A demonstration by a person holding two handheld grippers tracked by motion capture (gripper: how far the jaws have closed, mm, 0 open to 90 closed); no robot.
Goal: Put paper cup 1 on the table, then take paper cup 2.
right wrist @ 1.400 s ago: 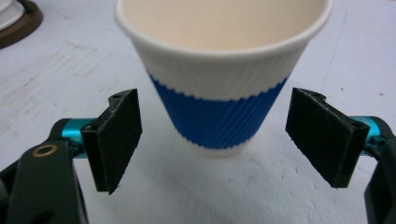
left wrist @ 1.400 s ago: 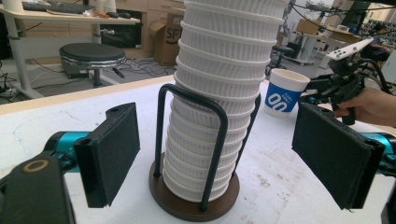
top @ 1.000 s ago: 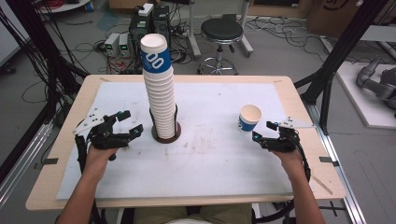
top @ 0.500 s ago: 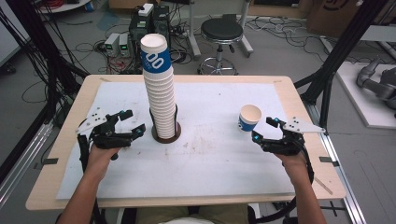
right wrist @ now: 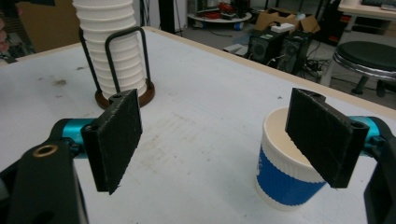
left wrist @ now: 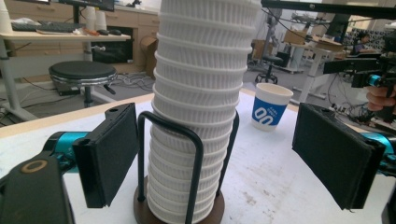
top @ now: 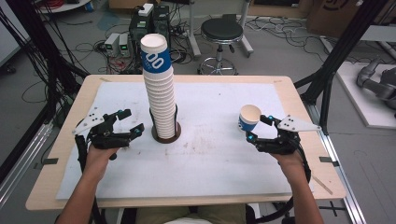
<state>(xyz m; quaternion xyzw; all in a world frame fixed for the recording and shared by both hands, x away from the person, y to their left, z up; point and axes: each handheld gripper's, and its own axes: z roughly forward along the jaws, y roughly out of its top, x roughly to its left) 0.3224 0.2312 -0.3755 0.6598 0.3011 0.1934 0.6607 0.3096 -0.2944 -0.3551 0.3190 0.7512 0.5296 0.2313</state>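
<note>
One cup (top: 249,118) standing loose at the table's right, tall stack (top: 161,93) waiting in its holder: I am holding both claws, left gripper (top: 131,123) and right gripper (top: 258,129), spread and empty.

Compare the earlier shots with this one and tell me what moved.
The right gripper has drawn back a little from the single cup, jaws open, nothing held. That cup stands upright where it was. The left gripper, open beside the cup stack in its holder, kept its place.
</note>
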